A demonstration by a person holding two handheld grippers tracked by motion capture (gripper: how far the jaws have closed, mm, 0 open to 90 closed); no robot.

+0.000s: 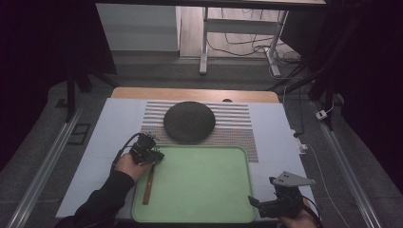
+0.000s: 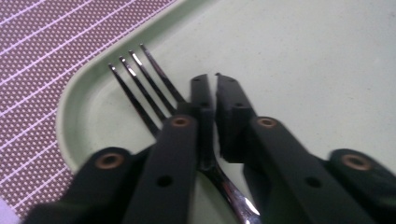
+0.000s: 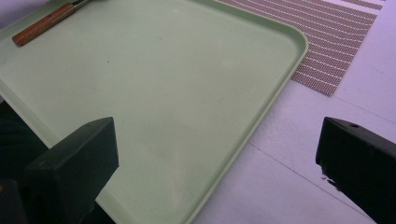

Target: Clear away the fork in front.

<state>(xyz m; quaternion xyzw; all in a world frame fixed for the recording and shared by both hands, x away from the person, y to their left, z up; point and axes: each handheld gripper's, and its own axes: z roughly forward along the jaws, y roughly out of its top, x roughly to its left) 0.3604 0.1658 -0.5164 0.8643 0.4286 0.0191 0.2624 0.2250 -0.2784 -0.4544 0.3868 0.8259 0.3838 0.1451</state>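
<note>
While the table [image 1: 104, 137] spreads pale across the middle of the high view, its far wooden edge lies along the upper centre and its sides run down toward the lower corners, with bare cloth left and right of everything set on it. One striped placemat [image 1: 237, 118] sits in the centre, and one dark round plate [image 1: 189, 121] rests on it, overlapping the far rim of the one green tray [image 1: 204, 185], which takes up the lower centre of the frame. Most of the tray floor is open; its rounded rim shows at the upper right of the right gripper view. One fork [image 1: 149, 183] lies along the tray's left side, wooden handle toward the bottom of the frame, four tines near the tray's far left corner in the left gripper view. Two grippers are present. At centre left the left gripper [image 1: 157, 156] stands over the fork's metal neck, jaws nearly together with a slim gap, the neck passing beneath them. At lower right, the right gripper [image 1: 254, 202] is by the tray's near right corner, jaws wide apart, nothing between them.
</note>
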